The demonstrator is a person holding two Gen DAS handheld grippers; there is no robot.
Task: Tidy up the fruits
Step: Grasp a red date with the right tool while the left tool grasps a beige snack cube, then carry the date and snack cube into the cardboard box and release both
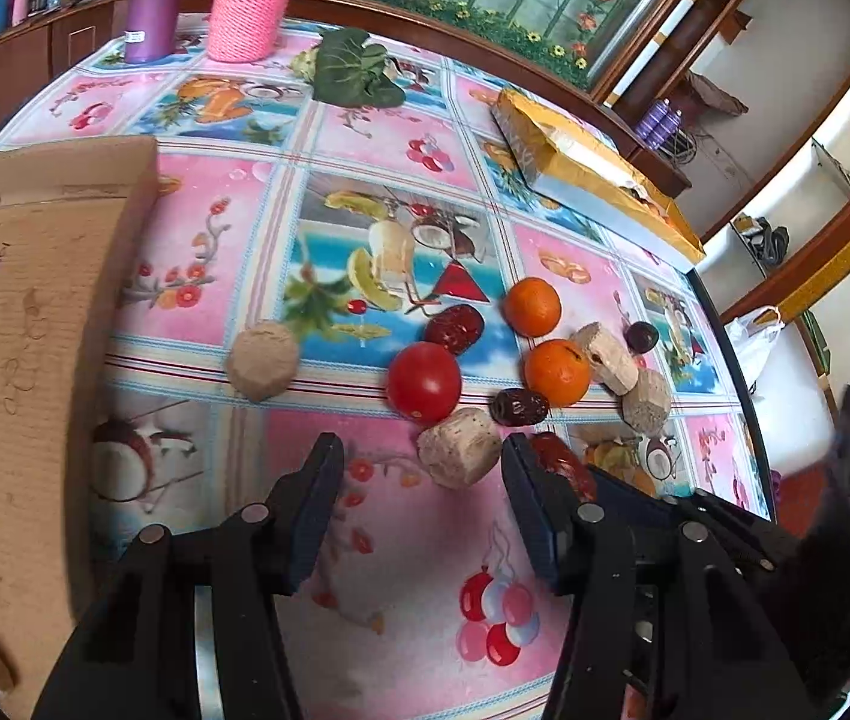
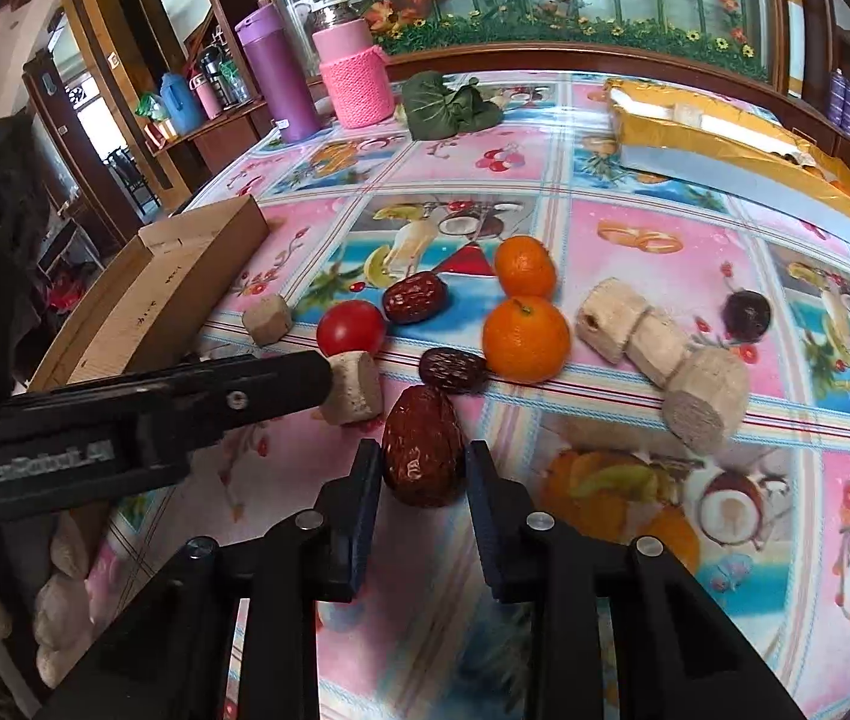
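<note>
My left gripper [image 1: 422, 459] is open and empty, its tips just short of a beige cork-like piece [image 1: 459, 447]. Beyond it lie a red tomato [image 1: 423, 382], two oranges [image 1: 532, 306] [image 1: 556, 372] and red dates [image 1: 453, 328] [image 1: 519, 407]. My right gripper [image 2: 423, 465] is open, its fingers on either side of a large red date [image 2: 422, 450] that lies on the table; I see no contact. In the right wrist view the tomato [image 2: 351, 327], oranges [image 2: 525, 339] [image 2: 524, 267], more dates [image 2: 414, 298] [image 2: 451, 369] and a dark plum [image 2: 745, 313] lie ahead. The left gripper [image 2: 305, 378] reaches in from the left.
An open cardboard box [image 1: 23, 324] stands left, also in the right wrist view [image 2: 149, 294]. Several beige pieces [image 2: 658, 348] lie among the fruit. A yellow-white box [image 2: 742, 162], leafy greens [image 2: 448, 108], a pink knitted jar [image 2: 356, 75] and a purple bottle [image 2: 281, 78] stand at the back. The table edge [image 1: 742, 372] runs right.
</note>
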